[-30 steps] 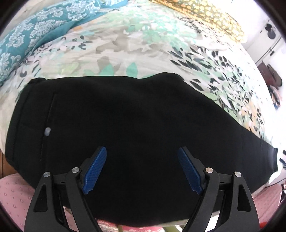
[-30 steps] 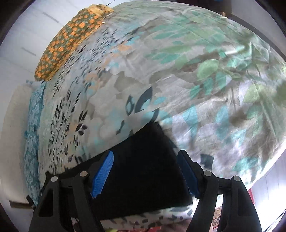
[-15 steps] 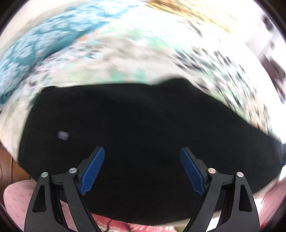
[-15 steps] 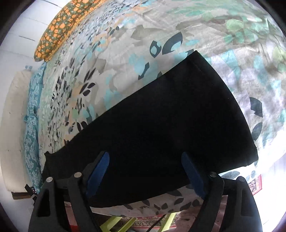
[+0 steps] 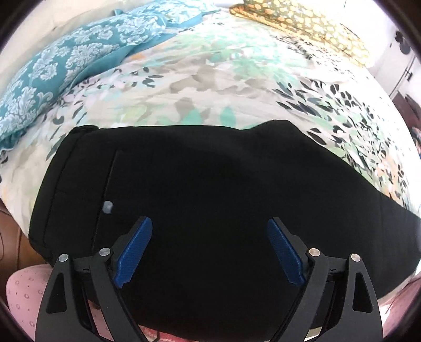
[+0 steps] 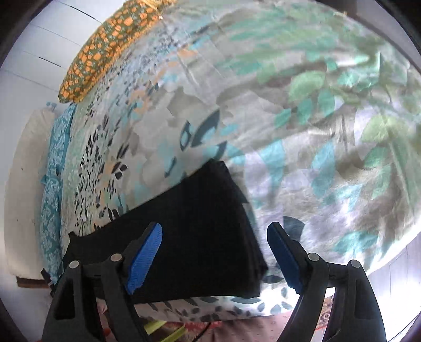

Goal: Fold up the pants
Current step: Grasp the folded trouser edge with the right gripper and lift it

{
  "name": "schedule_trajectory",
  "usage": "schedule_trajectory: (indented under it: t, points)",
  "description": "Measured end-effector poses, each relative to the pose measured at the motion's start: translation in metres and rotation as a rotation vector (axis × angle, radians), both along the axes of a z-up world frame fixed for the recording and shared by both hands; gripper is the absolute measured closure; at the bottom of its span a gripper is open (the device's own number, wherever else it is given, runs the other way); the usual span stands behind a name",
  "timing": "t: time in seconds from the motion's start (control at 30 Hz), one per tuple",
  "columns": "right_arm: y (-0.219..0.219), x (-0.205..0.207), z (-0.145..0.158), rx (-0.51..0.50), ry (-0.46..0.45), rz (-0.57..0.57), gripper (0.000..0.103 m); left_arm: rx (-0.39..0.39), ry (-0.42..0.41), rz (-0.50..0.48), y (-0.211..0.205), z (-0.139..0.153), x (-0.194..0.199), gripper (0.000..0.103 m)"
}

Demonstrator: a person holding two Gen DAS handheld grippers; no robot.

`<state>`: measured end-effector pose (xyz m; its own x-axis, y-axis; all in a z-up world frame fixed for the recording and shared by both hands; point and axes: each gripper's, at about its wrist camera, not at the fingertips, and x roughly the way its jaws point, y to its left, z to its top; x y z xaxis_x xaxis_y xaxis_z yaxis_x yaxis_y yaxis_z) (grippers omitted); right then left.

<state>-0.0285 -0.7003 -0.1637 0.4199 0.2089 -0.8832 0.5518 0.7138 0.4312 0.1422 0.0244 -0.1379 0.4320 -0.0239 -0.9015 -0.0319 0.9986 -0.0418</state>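
Note:
Black pants lie flat along the near edge of a bed, legs folded one on the other. In the left wrist view the waistband is at the left, with a small pale button by a pocket seam. My left gripper is open and empty, hovering over the seat of the pants. In the right wrist view the leg end of the pants shows, its hem edge at the right. My right gripper is open and empty, over the hem end.
The bed has a floral leaf-print sheet. A teal patterned pillow lies far left and an orange-spotted pillow at the far side, also in the right wrist view. Pink cloth and floor lie below the bed's edge.
The left gripper shifted slightly, so the pants sit further right in its view. The right gripper pulled back for a wider view of the leg, then returned close over the hem. Both stayed open.

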Motion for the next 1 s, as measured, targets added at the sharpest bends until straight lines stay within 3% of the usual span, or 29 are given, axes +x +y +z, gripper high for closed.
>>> schedule_trajectory:
  t: [0.17,0.33,0.53,0.6,0.67,0.73,0.77,0.83,0.9,1.0]
  points:
    - [-0.004,0.018,-0.011,0.005,0.008,0.065,0.022,-0.017,0.008,0.032,0.001,0.000,0.002,0.013]
    - [-0.001,0.031,-0.032,0.036,0.057,0.119,0.035,-0.015,0.017,0.061,0.004,-0.005,0.006,0.013]
    - [0.000,0.033,-0.039,0.069,0.051,0.132,0.035,-0.008,0.033,0.075,0.008,-0.011,0.006,0.013]
    - [0.003,0.034,-0.040,0.118,0.033,0.151,0.042,-0.004,0.034,0.076,0.007,-0.011,0.007,0.013]
    - [0.006,0.034,-0.040,0.086,0.050,0.173,0.045,-0.001,0.034,0.073,0.005,-0.012,0.008,0.013]
    - [0.002,0.031,-0.045,0.085,0.073,0.128,0.055,0.003,0.035,0.068,0.003,-0.013,0.009,0.012]
    - [-0.002,0.029,-0.047,0.091,0.082,0.104,0.067,0.006,0.037,0.064,0.002,-0.013,0.009,0.013]
    - [-0.001,0.026,-0.047,0.106,0.076,0.097,0.073,0.014,0.038,0.058,0.000,-0.014,0.010,0.012]
    - [0.001,0.023,-0.045,0.163,0.036,0.087,0.087,0.016,0.037,0.053,-0.001,-0.014,0.010,0.013]
    - [0.009,0.017,-0.034,0.241,-0.069,0.063,0.088,0.006,0.034,0.058,0.002,-0.013,0.009,0.012]
